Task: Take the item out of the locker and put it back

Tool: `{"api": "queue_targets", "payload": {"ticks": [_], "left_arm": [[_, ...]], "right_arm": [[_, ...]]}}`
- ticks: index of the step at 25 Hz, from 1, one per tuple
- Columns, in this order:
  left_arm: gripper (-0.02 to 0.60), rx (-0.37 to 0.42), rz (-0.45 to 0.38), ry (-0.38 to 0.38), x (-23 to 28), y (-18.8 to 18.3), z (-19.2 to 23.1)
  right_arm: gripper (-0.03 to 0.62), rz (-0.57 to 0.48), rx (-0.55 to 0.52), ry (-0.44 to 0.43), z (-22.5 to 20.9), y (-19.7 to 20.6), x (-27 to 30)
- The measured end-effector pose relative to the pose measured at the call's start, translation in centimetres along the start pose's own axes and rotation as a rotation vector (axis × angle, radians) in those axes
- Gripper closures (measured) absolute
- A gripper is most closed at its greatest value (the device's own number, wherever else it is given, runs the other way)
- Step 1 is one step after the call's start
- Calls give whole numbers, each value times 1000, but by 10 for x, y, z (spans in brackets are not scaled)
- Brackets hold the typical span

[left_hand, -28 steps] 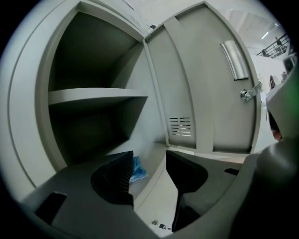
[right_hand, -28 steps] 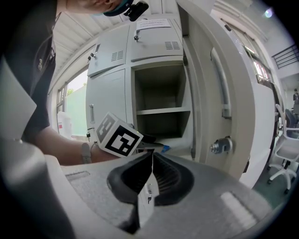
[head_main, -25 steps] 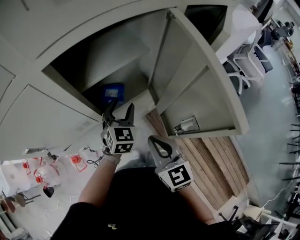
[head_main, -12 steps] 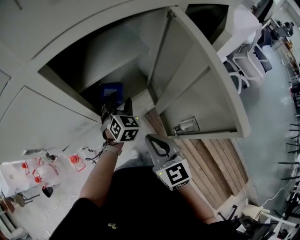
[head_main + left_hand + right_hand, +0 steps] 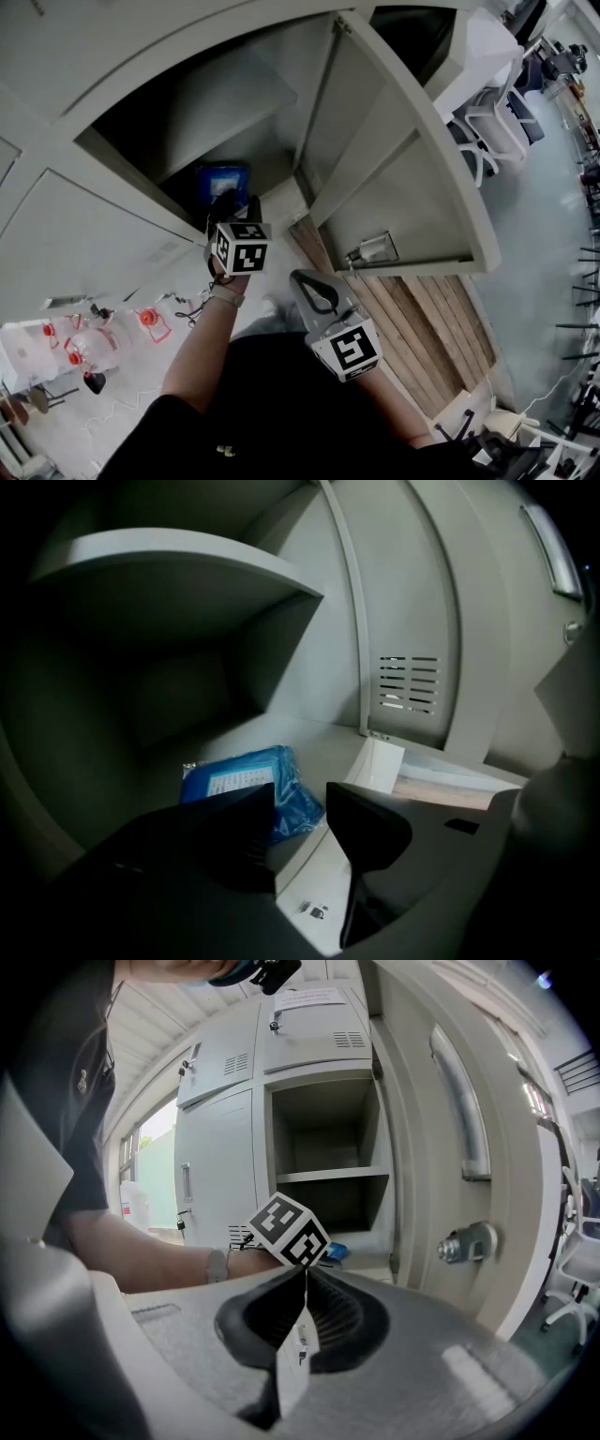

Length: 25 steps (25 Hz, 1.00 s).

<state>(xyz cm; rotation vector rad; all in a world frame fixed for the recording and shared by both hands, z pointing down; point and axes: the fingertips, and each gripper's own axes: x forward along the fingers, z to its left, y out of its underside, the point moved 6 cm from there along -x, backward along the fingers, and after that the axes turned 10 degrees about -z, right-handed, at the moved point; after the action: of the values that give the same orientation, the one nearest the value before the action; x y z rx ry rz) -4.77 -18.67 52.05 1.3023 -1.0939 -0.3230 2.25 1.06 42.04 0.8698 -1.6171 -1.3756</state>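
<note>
A blue plastic-wrapped packet [image 5: 221,177] lies flat on the floor of the open locker [image 5: 112,141], under its inner shelf [image 5: 230,94]. My left gripper [image 5: 234,200] reaches into the locker mouth just short of the packet. In the left gripper view the packet [image 5: 246,781] lies just beyond and left of the jaw tips. The left gripper [image 5: 300,801] is closing, and only the locker floor shows in the gap. My right gripper [image 5: 317,290] hangs back below the opening, outside the locker, and is shut on nothing [image 5: 302,1277].
The locker door [image 5: 412,178] stands swung open on the right, its lock knob [image 5: 373,249] sticking out near my right gripper. Wooden planks [image 5: 422,319] lie below the door. Red-capped bottles [image 5: 75,349] sit at the lower left, chairs [image 5: 497,122] at the upper right.
My left gripper has moved forward into the locker mouth towards the blue packet, and its jaws stand narrower than before. The right gripper has barely shifted.
</note>
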Motion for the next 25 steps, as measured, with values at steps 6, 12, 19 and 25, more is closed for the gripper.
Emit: {"api": "queue_targets", "payload": {"ticks": [6,12,19,25], "left_arm": [[482,50,-10,-2,-1,2,-10],[520,72,-4,9,-4,5,-12],[537,67,-7,23,-12,8,-12],[548,36,-6,44,-24,9,-13]], "right_arm": [[592,3,2,9,-1,1,-5],[592,-8,3,25,-4,5,-13],[592,-16,3,41,-6,6,-20],[592,-31,-5,45,-7,4,-25]]}}
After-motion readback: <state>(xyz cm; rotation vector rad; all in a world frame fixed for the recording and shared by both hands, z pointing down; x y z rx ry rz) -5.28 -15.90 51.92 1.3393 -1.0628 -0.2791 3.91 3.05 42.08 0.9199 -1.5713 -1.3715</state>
